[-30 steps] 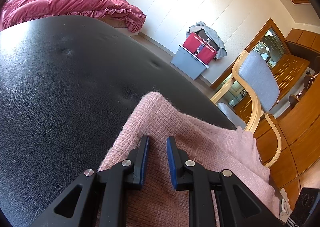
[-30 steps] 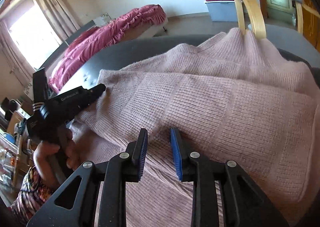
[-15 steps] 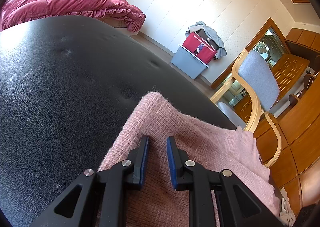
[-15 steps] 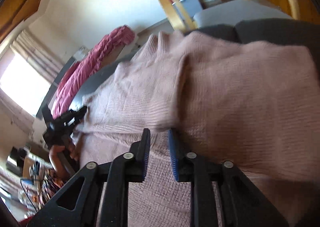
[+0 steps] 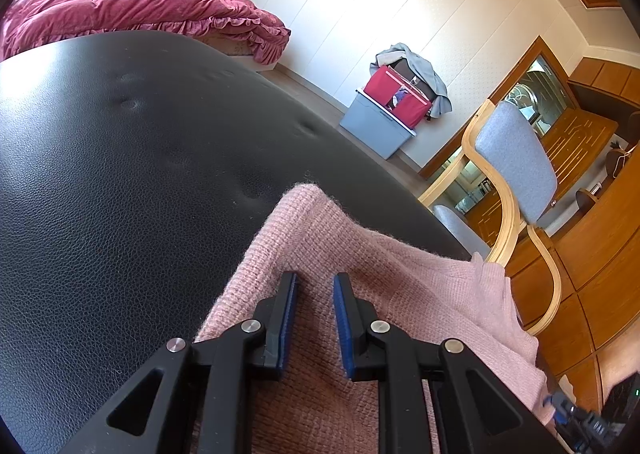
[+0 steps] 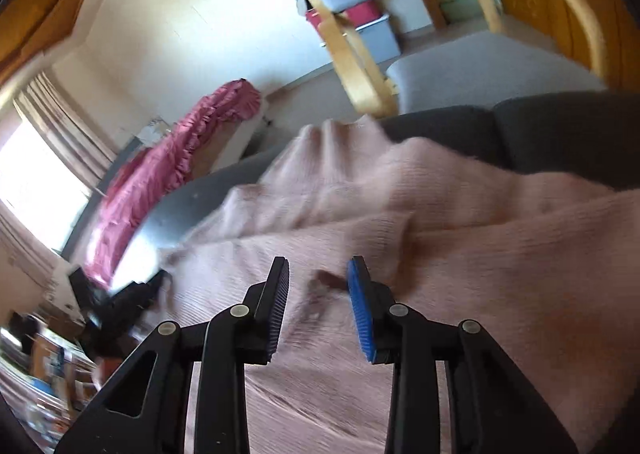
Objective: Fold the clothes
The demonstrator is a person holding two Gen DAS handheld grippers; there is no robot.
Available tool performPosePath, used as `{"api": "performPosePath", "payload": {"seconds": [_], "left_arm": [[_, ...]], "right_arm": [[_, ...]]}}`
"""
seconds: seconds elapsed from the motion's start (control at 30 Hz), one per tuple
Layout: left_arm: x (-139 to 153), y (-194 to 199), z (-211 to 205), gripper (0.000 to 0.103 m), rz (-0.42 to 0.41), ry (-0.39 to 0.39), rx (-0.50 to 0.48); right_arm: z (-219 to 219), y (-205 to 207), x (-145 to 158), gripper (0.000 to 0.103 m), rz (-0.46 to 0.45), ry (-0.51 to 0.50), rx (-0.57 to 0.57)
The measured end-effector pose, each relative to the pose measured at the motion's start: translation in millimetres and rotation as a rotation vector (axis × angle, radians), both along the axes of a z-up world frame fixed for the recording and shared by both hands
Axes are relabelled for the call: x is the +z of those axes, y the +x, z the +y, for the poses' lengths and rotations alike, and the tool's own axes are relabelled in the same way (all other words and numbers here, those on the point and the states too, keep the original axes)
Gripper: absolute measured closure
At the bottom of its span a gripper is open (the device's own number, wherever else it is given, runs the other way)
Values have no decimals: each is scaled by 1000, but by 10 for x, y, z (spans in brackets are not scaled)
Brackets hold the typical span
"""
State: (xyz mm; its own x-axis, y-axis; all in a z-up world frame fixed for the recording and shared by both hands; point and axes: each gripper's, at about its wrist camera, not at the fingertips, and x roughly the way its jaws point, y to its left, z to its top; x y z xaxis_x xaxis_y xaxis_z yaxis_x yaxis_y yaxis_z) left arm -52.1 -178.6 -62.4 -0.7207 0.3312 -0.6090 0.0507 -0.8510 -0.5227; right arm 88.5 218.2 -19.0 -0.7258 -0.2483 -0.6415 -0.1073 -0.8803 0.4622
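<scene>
A pink knit sweater (image 5: 400,270) lies on a black leather surface (image 5: 120,174). My left gripper (image 5: 314,286) rests over the sweater's corner near its edge, jaws slightly apart with nothing clamped between the blue pads. In the right wrist view the sweater (image 6: 480,254) fills the foreground, a folded part lying on top. My right gripper (image 6: 318,274) hovers over it, jaws wide apart and empty. The left gripper (image 6: 132,294) shows blurred at the left of that view.
A wooden chair with grey cushions (image 5: 516,174) stands just past the surface's far edge. A bed with a red quilt (image 5: 120,2) is at the back left. A grey bin holding red bags (image 5: 384,122) stands by the wall. Wooden cabinets (image 5: 592,254) are at the right.
My right gripper has opened wider and swung over the sweater, its view tilting. The folded part of the sweater has shifted. My left gripper has stayed in place.
</scene>
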Motion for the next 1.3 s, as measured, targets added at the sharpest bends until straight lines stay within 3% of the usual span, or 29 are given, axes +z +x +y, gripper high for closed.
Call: {"api": "performPosePath", "payload": {"seconds": [0.1, 0.2, 0.33, 0.47, 0.73, 0.8, 0.87, 0.93, 1.0, 1.1, 1.17, 1.3], "left_arm": [[-8, 2, -18, 85, 0, -5, 1], [23, -6, 14, 85, -1, -5, 2], [20, 2, 14, 85, -1, 6, 3], [16, 17, -5, 85, 0, 12, 2], [25, 13, 12, 85, -1, 9, -2], [26, 7, 10, 85, -2, 10, -1], [26, 7, 10, 85, -2, 14, 0], [26, 4, 16, 85, -2, 11, 0], [32, 3, 35, 85, -2, 10, 0], [38, 2, 53, 85, -3, 11, 0], [35, 1, 49, 85, -4, 11, 0], [38, -15, 91, 85, -9, -15, 2]], "right_arm": [[123, 246, 108, 69, 49, 61, -91], [36, 222, 255, 69, 111, 57, -51], [-337, -157, 137, 68, 32, 109, 108], [-460, -358, -137, 68, -43, 173, 159], [13, 134, -173, 71, -46, 198, 82], [31, 174, -124, 66, -84, 232, 27], [9, 206, -28, 63, -61, 213, 12], [-99, 222, 63, 63, 20, 154, 73], [-282, 192, 108, 61, 53, 200, 126], [-480, 73, -9, 58, 18, 266, 193], [-421, 50, -172, 57, -38, 252, 199], [-214, 143, -192, 58, -9, 200, 201]]}}
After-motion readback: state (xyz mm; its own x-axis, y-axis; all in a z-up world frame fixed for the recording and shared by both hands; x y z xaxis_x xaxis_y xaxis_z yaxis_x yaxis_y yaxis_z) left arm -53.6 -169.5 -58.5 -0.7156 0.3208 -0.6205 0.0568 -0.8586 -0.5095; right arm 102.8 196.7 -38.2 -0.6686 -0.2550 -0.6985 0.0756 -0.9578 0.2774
